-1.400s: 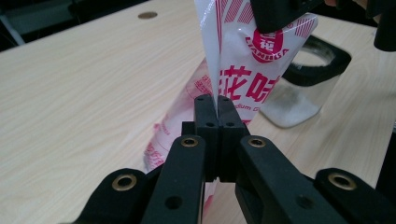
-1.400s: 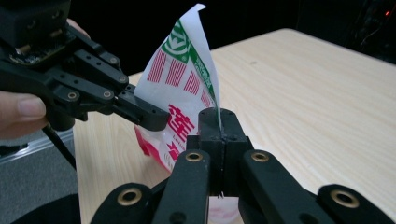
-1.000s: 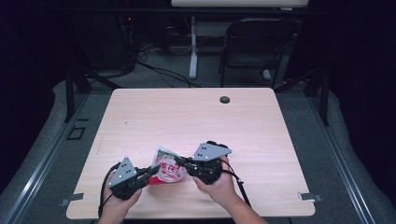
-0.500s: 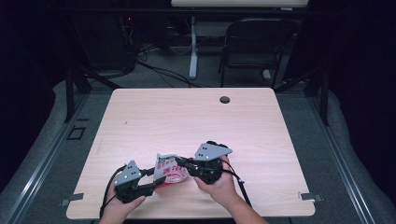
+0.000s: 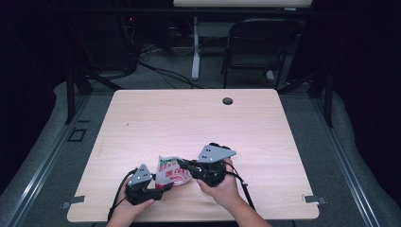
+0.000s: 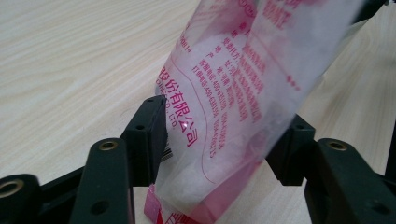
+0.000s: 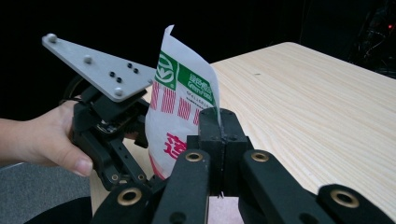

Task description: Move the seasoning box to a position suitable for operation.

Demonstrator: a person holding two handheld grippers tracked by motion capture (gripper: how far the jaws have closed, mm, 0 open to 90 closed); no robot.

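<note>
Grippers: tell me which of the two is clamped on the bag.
The right gripper: its jaws pinch the bag's edge. The left gripper has just been opening around it.

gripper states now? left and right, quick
Left gripper: jaws just opened, open around the packet, not pinching it.
Right gripper: shut on the packet's edge.

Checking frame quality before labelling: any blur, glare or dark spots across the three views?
High view: table evenly lit, surroundings nearly black. Left gripper view: packet close to the lens, its upper part soft, a small glare spot on the red print; the jaws stand apart with the packet between them. Right gripper view: packet edge and jaws sharp, black background, left gripper in shade.
</note>
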